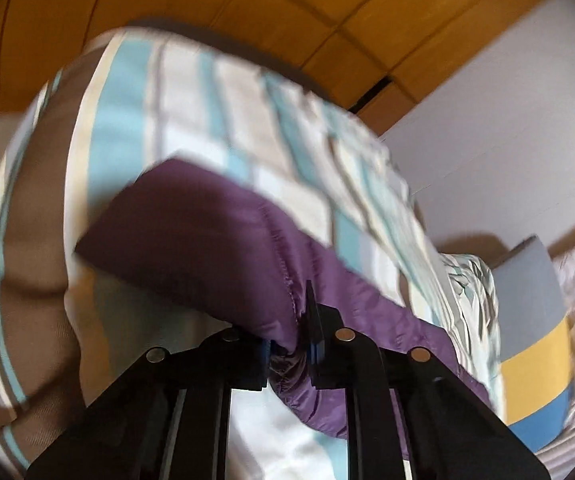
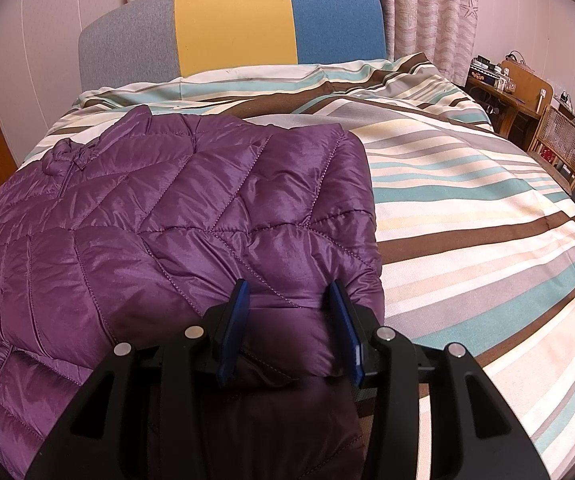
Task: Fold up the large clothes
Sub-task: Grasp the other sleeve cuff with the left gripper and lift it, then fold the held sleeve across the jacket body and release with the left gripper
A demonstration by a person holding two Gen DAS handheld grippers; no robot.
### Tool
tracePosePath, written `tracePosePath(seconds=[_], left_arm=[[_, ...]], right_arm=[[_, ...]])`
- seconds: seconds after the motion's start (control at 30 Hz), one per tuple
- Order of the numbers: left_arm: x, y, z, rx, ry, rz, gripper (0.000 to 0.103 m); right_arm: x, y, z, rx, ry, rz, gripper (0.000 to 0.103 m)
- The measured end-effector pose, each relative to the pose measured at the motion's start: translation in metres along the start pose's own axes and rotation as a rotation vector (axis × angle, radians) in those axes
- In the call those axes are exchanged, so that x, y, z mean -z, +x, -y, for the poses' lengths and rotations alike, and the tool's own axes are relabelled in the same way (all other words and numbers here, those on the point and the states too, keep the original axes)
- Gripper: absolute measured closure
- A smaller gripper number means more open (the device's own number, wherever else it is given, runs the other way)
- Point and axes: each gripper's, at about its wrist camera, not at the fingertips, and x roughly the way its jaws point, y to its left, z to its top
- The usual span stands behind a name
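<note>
I have the purple quilted puffer jacket (image 2: 175, 216) spread on the striped duvet-covered bed (image 2: 467, 208), because a padded coat needs a broad soft surface to be folded flat. My right claw (image 2: 289, 320) is clamped on a thick fold at the jacket's near edge, its blue pads pressed against the padding on both sides, which I judge pins that side down. The jacket's bulk runs from this claw toward ten o'clock. My left claw (image 1: 287, 354) is clenched on a gathered purple hem, which bunches between its pads, so I can carry that part over; from there, the cloth rises toward eleven o'clock above the bed.
</note>
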Motion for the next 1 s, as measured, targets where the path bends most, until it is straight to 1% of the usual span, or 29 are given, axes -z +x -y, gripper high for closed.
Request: tracePosePath(seconds=[0.03, 0.1, 0.13, 0.27, 0.43, 0.53, 0.63, 0.77, 1.0], left_arm=[[0.002, -0.006, 0.012, 0.008, 0.043, 0.028, 0.090], [0.007, -0.014, 0.027, 0.039, 0.088, 0.063, 0.092], [0.010, -0.020, 0.039, 0.055, 0.128, 0.082, 0.092], [0.026, -0.036, 0.073, 0.124, 0.226, 0.106, 0.092], [0.053, -0.053, 0.119, 0.227, 0.341, 0.097, 0.092], [0.076, -0.063, 0.144, 0.286, 0.420, 0.089, 0.092], [0.105, -0.072, 0.172, 0.337, 0.520, 0.072, 0.092], [0.139, -0.078, 0.195, 0.383, 0.607, 0.048, 0.092], [0.195, -0.086, 0.229, 0.450, 0.731, 0.000, 0.092]], right_arm=[[0.000, 0.000, 0.001, 0.000, 0.000, 0.000, 0.061], [0.000, 0.000, 0.000, -0.002, 0.001, -0.001, 0.061], [0.000, 0.000, 0.000, -0.002, 0.002, -0.001, 0.061], [0.000, 0.000, 0.000, -0.002, 0.004, -0.002, 0.061], [0.000, 0.000, -0.001, -0.001, 0.004, -0.002, 0.061], [0.000, 0.000, -0.001, -0.001, 0.003, -0.002, 0.061], [0.000, 0.000, 0.000, -0.003, 0.005, -0.002, 0.061], [0.000, 0.000, -0.001, -0.009, 0.006, -0.002, 0.060], [0.000, 0.000, -0.001, -0.015, 0.008, -0.002, 0.059]])
